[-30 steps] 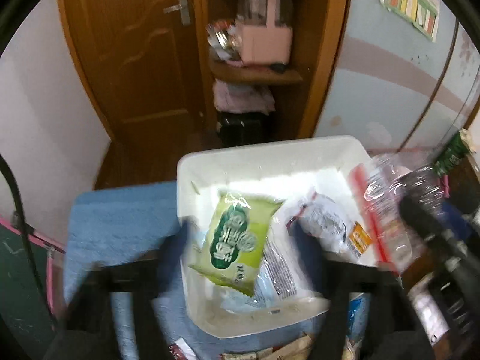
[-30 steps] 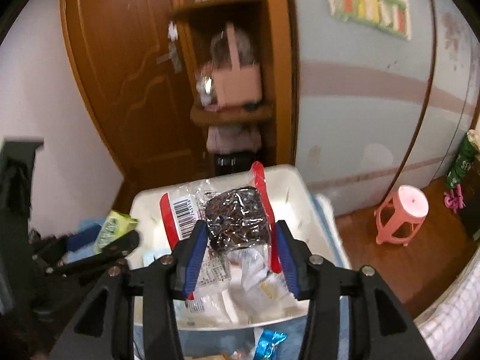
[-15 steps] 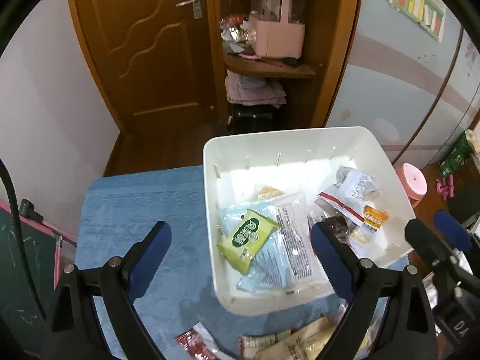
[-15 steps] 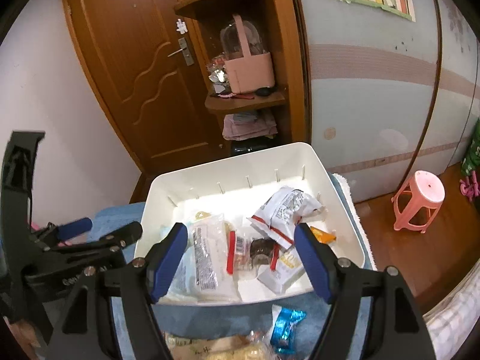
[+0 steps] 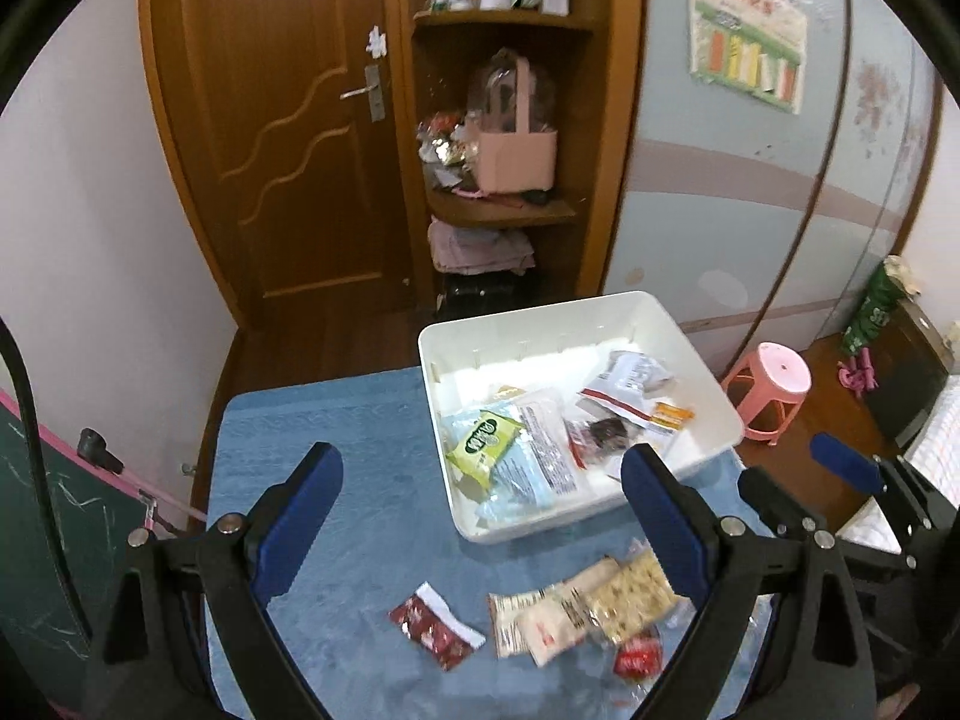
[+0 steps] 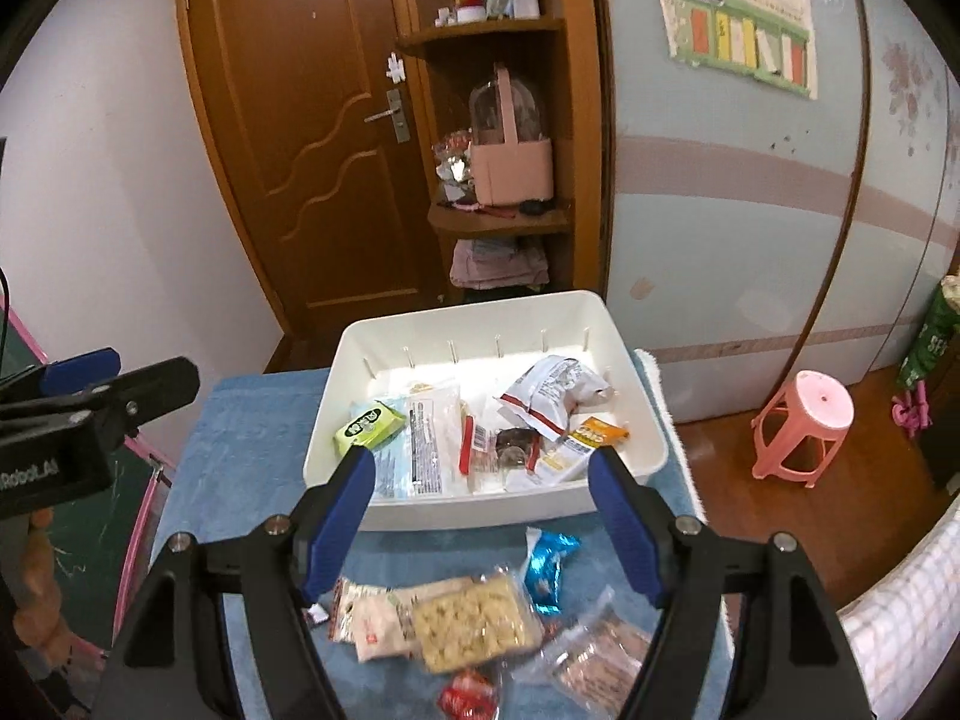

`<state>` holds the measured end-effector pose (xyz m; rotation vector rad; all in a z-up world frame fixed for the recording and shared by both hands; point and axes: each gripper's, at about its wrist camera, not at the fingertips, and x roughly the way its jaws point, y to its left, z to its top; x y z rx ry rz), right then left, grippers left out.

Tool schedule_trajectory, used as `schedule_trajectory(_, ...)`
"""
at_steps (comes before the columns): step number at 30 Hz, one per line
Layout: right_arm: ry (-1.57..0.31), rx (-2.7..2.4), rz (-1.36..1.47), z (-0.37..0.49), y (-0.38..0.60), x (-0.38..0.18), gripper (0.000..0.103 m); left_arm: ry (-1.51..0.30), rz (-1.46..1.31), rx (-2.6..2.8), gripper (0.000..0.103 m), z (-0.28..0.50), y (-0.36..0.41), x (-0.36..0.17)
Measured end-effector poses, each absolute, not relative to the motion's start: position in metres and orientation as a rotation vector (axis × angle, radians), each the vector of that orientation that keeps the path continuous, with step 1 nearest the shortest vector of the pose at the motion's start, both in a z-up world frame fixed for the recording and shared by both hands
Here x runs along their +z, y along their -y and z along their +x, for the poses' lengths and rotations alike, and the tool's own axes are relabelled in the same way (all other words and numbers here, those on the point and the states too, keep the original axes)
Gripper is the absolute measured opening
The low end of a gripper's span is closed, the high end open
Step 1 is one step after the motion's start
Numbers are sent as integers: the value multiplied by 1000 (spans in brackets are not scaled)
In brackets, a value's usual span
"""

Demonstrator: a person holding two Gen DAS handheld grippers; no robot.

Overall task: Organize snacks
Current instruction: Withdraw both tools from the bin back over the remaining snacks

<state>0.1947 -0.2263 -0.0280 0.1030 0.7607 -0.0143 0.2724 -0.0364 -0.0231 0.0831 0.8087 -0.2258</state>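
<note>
A white bin (image 5: 708, 402) (image 6: 480, 306) stands on a blue towel (image 5: 336, 420) and holds several snack packs. Among them are a green packet (image 5: 483, 435) (image 6: 369, 426) and a dark snack in a red-edged clear wrapper (image 5: 606, 429) (image 6: 510, 441). My left gripper (image 5: 480, 468) hangs open above the bin's near left corner, with nothing between its fingers. My right gripper (image 6: 480, 462) is open too, empty, above the bin's front wall. Loose snacks lie on the towel in front of the bin: a cracker pack (image 5: 630, 594) (image 6: 474, 624), a red packet (image 5: 435, 630) and a blue wrapper (image 6: 549, 564).
A pink stool (image 6: 804, 426) stands on the wooden floor to the right. Behind the table are a brown door (image 5: 288, 120) and a corner shelf with a pink basket (image 5: 516, 156). A green chalkboard (image 5: 36, 516) leans at the left, and a bed edge (image 6: 900, 618) shows at the right.
Both grippers let go and drew back and up from the bin. The green packet and the dark snack now lie inside it. The right jaws opened.
</note>
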Motion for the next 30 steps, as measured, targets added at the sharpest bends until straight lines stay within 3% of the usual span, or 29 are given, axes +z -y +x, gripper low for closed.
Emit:
schedule_trajectory(17, -600, -21, 92, 69, 218, 27, 74, -687, 71, -267, 94, 154, -4, 10)
schedule_trajectory(30, -607, -73, -26, 45, 192, -14, 74, -610, 37, -197, 97, 126, -17, -31)
